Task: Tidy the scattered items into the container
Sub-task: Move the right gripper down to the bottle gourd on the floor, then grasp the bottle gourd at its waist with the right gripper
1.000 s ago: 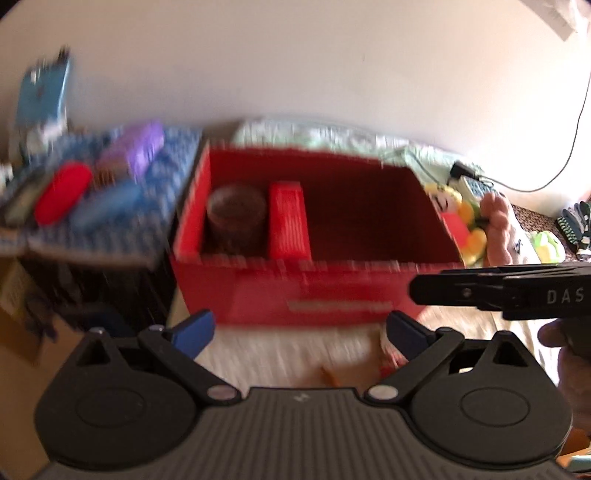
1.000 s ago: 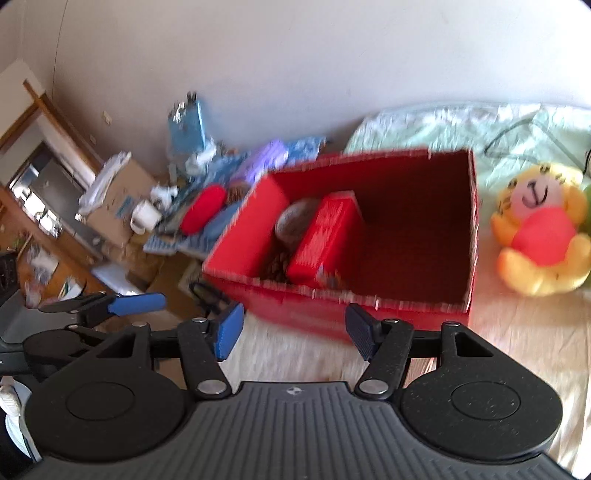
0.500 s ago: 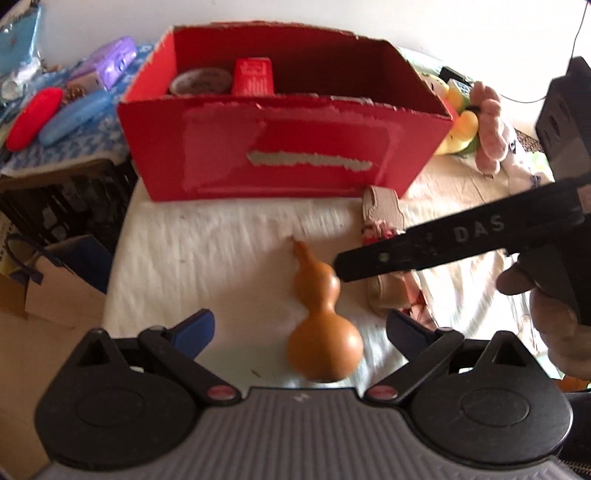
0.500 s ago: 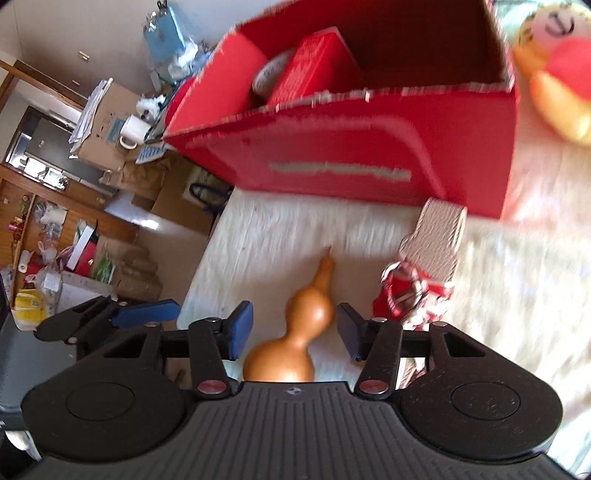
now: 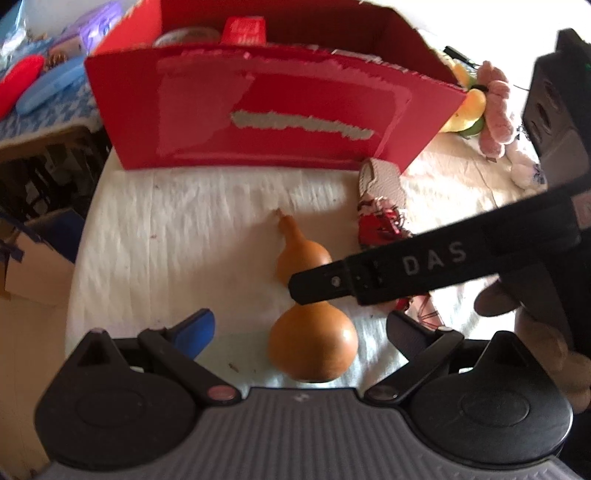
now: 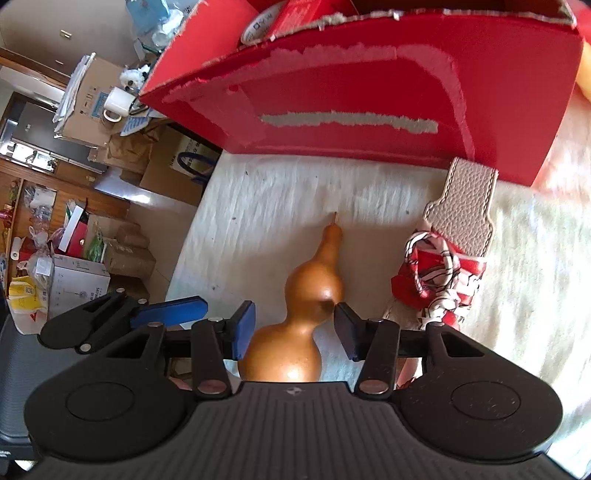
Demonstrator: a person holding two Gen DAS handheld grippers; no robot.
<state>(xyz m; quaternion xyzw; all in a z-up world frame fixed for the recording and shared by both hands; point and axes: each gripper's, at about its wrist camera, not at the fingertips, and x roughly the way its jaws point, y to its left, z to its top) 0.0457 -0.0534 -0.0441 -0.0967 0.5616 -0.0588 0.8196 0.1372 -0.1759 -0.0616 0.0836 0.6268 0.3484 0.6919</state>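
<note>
The right gripper (image 6: 293, 326) is straddling the waist of the brown gourd (image 6: 314, 291); its jaws have just been closing and are standing half spread, the right pad seeming to touch the upper bulb while the left blue pad is showing a gap, so nothing is being pinched yet. The left gripper (image 5: 299, 328) is hanging with its fingers spread wide, the gourd's big bulb lying between them and clear of both.

The risk, as I judge it, is lying in the gourd's shape; smooth, rounded and narrowing at the waist, it is likely to roll or squirt forward out from between the pads if they are closing on a slope and not the narrowest part; the two grippers are also crowding the same object, so they could be knocking each other.

Counting: one gourd; one beige strap with a red patterned scarf (image 6: 443, 266), lying beyond the right finger; one red box (image 6: 369, 92) ahead of the fingertips, holding one red packet (image 5: 243, 29) and one round tin (image 5: 188, 37).
</note>
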